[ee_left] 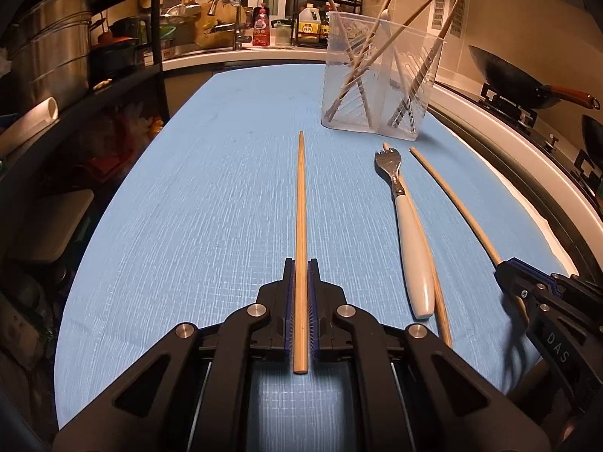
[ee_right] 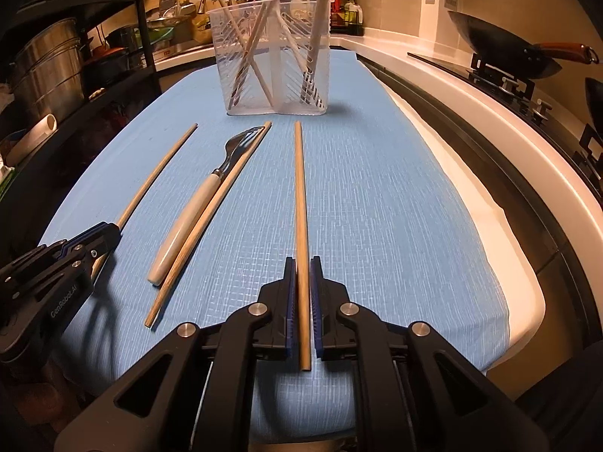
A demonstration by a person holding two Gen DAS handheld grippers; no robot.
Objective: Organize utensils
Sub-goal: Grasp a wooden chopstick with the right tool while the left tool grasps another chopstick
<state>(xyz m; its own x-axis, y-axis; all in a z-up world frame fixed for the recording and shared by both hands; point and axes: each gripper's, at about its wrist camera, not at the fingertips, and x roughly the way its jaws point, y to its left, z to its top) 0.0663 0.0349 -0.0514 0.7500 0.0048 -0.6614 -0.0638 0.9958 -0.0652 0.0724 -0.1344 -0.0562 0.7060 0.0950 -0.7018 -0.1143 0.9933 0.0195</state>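
Note:
My left gripper (ee_left: 300, 263) is shut on a wooden chopstick (ee_left: 300, 203) that points ahead over the blue cloth (ee_left: 188, 207). My right gripper (ee_right: 300, 261) is shut on another wooden chopstick (ee_right: 300, 188). Between them lie a white-handled fork (ee_left: 409, 233) and a third chopstick (ee_left: 439, 297) beside it; they also show in the right wrist view, the fork (ee_right: 188, 211) and the chopstick (ee_right: 211, 222). A clear plastic utensil holder (ee_left: 380, 75), also in the right wrist view (ee_right: 271, 56), stands further ahead with several chopsticks and utensils in it.
A black shelf rack with steel pots (ee_left: 52, 52) stands left of the table. A stove with a wok (ee_left: 520, 79) runs along the right. A sink and bottles (ee_left: 260, 26) are at the back. The table's white edge (ee_right: 520, 263) is close on the right.

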